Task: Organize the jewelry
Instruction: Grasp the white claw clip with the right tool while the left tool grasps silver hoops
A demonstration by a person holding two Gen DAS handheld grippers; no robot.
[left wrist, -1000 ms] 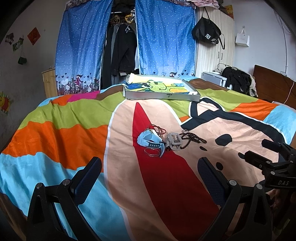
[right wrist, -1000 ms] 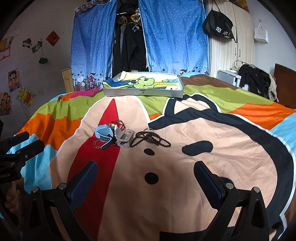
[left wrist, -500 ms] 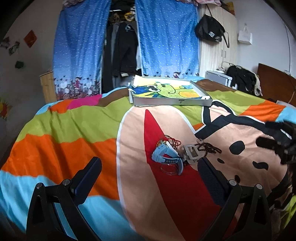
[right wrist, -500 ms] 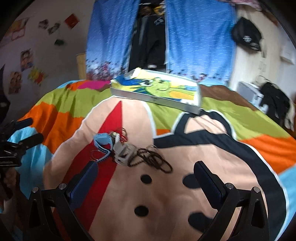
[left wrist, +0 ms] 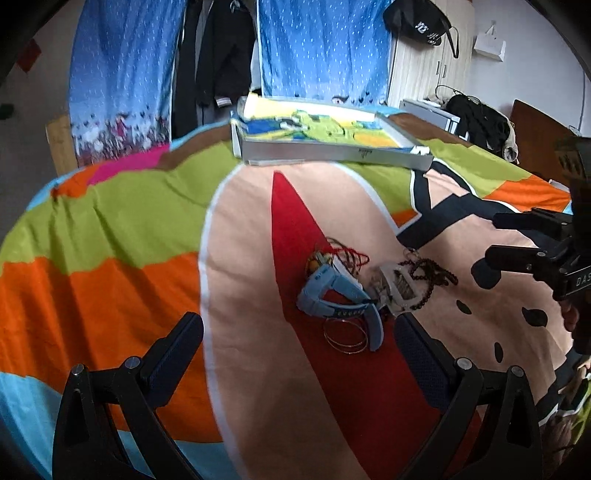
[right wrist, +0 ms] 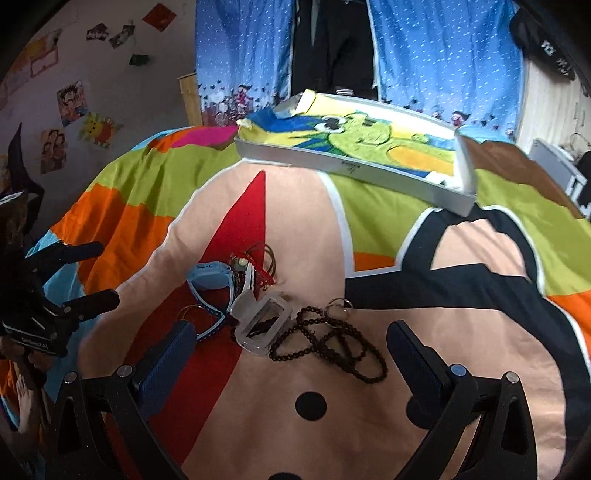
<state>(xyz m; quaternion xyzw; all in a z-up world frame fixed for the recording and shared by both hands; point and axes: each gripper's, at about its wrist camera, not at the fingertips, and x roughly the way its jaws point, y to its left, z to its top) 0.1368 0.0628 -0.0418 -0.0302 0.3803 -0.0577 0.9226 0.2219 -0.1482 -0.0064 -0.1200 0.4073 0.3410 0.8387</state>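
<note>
A small pile of jewelry lies on the bedspread. It holds a light-blue watch (left wrist: 332, 295) (right wrist: 212, 280), a red string bracelet (left wrist: 349, 254) (right wrist: 260, 267), thin wire bangles (left wrist: 345, 338), a clear plastic box (left wrist: 397, 291) (right wrist: 264, 325) and a dark bead necklace (left wrist: 432, 273) (right wrist: 332, 343). My left gripper (left wrist: 295, 354) (right wrist: 107, 273) is open just short of the watch and bangles. My right gripper (right wrist: 291, 363) (left wrist: 493, 240) is open, with the box and beads ahead between its fingers. Neither holds anything. A shallow white tray (left wrist: 325, 157) (right wrist: 354, 171) with a cartoon lining sits beyond the pile.
The colourful bedspread (left wrist: 110, 240) covers the whole bed. Blue curtains (right wrist: 424, 48) and hanging dark clothes (left wrist: 218, 55) stand behind the tray. A wardrobe with a black bag (left wrist: 421, 22) is at the back right. A hand (right wrist: 24, 398) shows under the left gripper.
Both grippers have come closer to the jewelry pile, which now fills more of each view. The pile and tray have not moved. Both stay open.
</note>
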